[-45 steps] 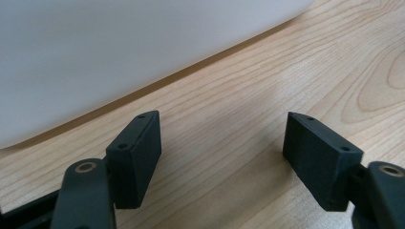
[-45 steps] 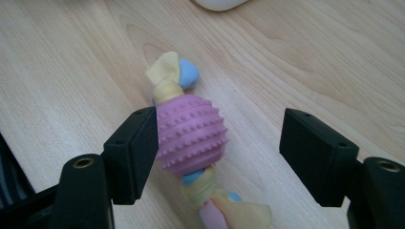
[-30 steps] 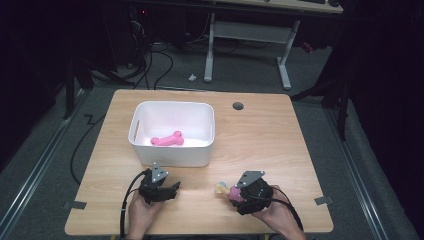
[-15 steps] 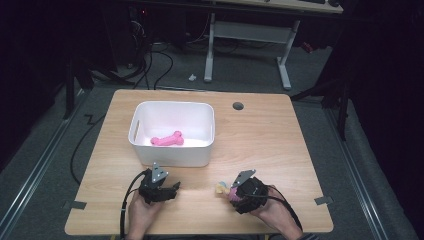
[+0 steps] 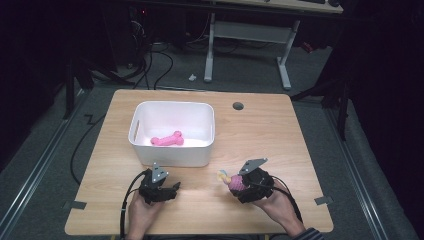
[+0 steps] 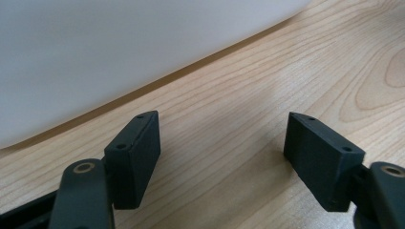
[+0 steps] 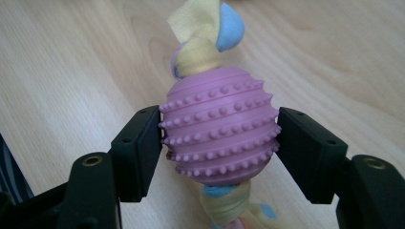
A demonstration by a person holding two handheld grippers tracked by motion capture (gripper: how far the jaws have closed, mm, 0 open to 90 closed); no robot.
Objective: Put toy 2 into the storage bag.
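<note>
My right gripper (image 7: 217, 138) has its jaws closed against both sides of a studded purple ball toy (image 7: 219, 126) with a knotted yellow and blue fabric strip running through it, low over the wooden surface (image 5: 280, 135) near its front edge, toward the right. My left gripper (image 6: 222, 152) is spread wide and holds nothing, sitting just above the wood close to the near wall of the white bin (image 5: 172, 150). My worry is the hold itself: the ball is round and ribbed, the pads meet it only at its widest band, and I judge it could roll or squirt out if I tilt the gripper or squeeze unevenly. The fabric tails hang loose at both ends and could snag on a bin rim or drag along the wood if I travel low. The bin stands between the two grippers and the far side of the surface, and a pink bone-shaped toy (image 5: 167, 140) already lies inside it, so anything dropped in could land on that. A small round cable port (image 5: 238, 106) sits in the wood beyond the bin, well apart from my hands.
</note>
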